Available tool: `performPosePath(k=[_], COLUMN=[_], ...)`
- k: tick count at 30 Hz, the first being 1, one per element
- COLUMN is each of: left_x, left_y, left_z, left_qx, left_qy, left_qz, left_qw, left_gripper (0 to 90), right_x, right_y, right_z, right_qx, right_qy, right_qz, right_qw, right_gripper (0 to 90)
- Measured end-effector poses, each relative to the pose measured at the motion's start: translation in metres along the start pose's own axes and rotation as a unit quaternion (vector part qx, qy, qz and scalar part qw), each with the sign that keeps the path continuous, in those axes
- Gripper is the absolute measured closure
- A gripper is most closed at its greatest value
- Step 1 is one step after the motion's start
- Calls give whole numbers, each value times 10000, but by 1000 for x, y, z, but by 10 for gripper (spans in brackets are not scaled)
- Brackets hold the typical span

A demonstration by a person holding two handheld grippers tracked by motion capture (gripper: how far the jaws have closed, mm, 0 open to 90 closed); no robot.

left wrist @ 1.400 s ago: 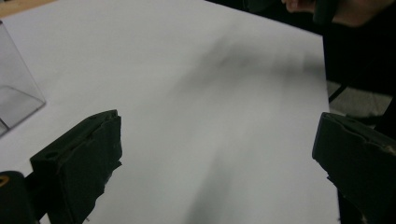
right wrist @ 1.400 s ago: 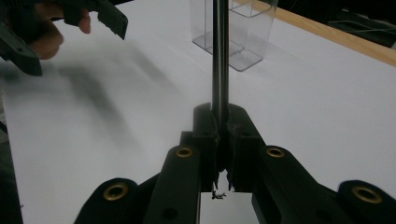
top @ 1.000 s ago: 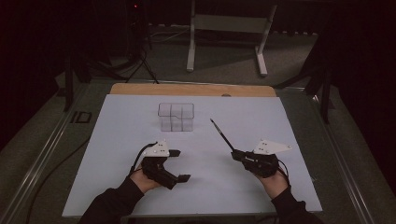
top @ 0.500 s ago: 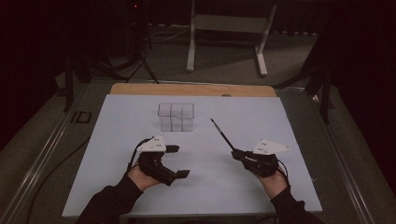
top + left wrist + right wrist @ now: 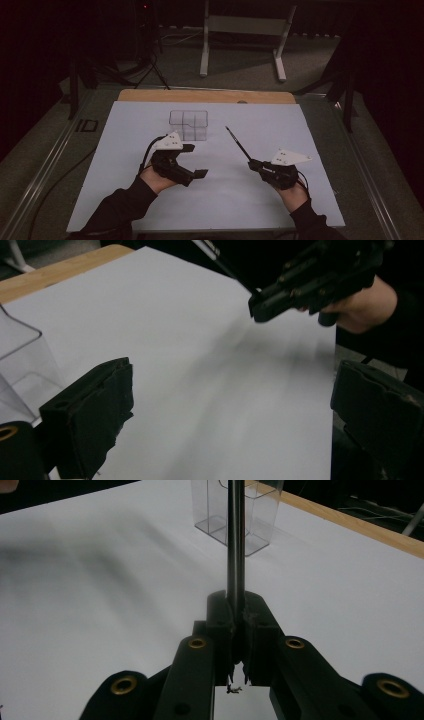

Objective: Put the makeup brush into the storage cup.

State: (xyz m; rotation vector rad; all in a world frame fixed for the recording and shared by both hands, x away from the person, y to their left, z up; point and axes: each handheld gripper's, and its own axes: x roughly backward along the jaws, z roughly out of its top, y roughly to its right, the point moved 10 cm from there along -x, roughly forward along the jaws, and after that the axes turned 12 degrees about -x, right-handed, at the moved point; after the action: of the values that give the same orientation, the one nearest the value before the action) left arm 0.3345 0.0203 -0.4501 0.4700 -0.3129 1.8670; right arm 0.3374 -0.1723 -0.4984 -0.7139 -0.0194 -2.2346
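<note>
A thin black stick [image 5: 238, 144] slants up and away over the white sheet [image 5: 150, 200], its tip pointing toward the back left. My right gripper [image 5: 256, 164] is shut on its near end. In the right gripper view the stick [image 5: 236, 540] rises straight from the shut gripper [image 5: 239, 630] toward a clear plastic compartment box [image 5: 261, 515]. The same box [image 5: 188, 124] stands at the sheet's back middle. Just in front of it my left gripper [image 5: 195, 161] is held open and empty, turned to the right. The left gripper view has its jaws wide apart [image 5: 235, 410], with the box's corner [image 5: 20, 365] at the left.
The white sheet covers a wooden board whose bare edge [image 5: 205, 96] runs along the back. A metal stand [image 5: 242, 45] is on the floor beyond the table. A cable [image 5: 55, 175] trails off the table's left side. The right hand with its gripper [image 5: 315, 280] appears in the left gripper view.
My left gripper has shifted a little forward toward the clear box, still open. The right gripper and its stick have hardly moved.
</note>
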Motion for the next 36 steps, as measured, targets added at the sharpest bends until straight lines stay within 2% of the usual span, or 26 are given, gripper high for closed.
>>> performPosePath(k=[1, 3, 4, 8, 10, 11, 13, 14, 18, 20, 21, 22, 24, 25, 27, 28, 29, 31, 32, 36], left_x=[0, 0, -1, -2, -4, -5, -8, -9, -14, -17, -19, -22, -27, -30, -35, -37, -39, -45, -47, -56], left_y=[0, -2, -5, -9, -10, -12, -13, -14, -15, -17, -17, -18, -19, -20, -18, -18, -16, -14, -12, -13], left_z=[4, 7, 15, 28, 34, 37, 41, 43, 50, 52, 52, 51, 50, 50, 50, 51, 51, 51, 51, 50], left_qx=[38, 52, 29, -14, -2, -23, 10, -3, 91, 143, 187, 228, 329, 373, 454, 465, 494, 510, 514, 611], left_qy=[36, 53, 106, 147, 182, 208, 243, 262, 362, 383, 383, 383, 412, 438, 519, 558, 592, 588, 593, 616], left_qz=[-75, -54, -6, 94, 73, 151, 135, 212, 167, 221, 151, 210, 115, 158, 17, 21, -86, -94, -144, -102], left_qw=[10000, 10000, 9999, 9998, 9998, 9997, 9996, 9994, 9992, 9989, 9990, 9988, 9985, 9982, 9976, 9974, 9970, 9969, 9968, 9962], left_gripper=[56, 61, 61, 69, 69, 69, 88, 88, 107, 109, 110, 111, 118, 120, 143, 146, 164, 168, 189, 272], right_x=[0, 0, 0, -1, -1, -1, -1, -1, 0, -1, -1, -1, 0, 0, 0, 0, 0, 0, 0, 0], right_y=[0, 0, 0, 0, 0, 0, 0, 0, 0, 0, 0, 0, 0, 0, 0, 0, 0, -1, -1, -2], right_z=[0, 0, 0, 0, 0, 0, 1, 1, 1, 1, 1, 1, 1, 2, 2, 2, 2, 2, 2, 3], right_qx=[3, 2, 3, 63, 65, 81, 84, 74, 70, 75, 80, 87, 91, 107, 101, 102, 94, 104, 107, 103], right_qy=[3, 10, 6, 5, -1, 6, 15, 19, 20, 32, 33, 47, 50, 65, 64, 70, 71, 90, 106, 113], right_qz=[2, -2, 6, -2, -7, -15, -23, -21, -23, -21, -19, -31, -23, -28, -23, -23, -11, 9, 24, 33], right_qw=[10000, 10000, 10000, 10000, 10000, 10000, 10000, 10000, 10000, 10000, 10000, 9999, 9999, 9999, 9999, 9999, 9999, 9999, 9999, 9999], right_gripper=[837, 838, 838, 837, 838, 838, 838, 837, 837, 837, 837, 838, 837, 837, 837, 838, 837, 837, 837, 837])
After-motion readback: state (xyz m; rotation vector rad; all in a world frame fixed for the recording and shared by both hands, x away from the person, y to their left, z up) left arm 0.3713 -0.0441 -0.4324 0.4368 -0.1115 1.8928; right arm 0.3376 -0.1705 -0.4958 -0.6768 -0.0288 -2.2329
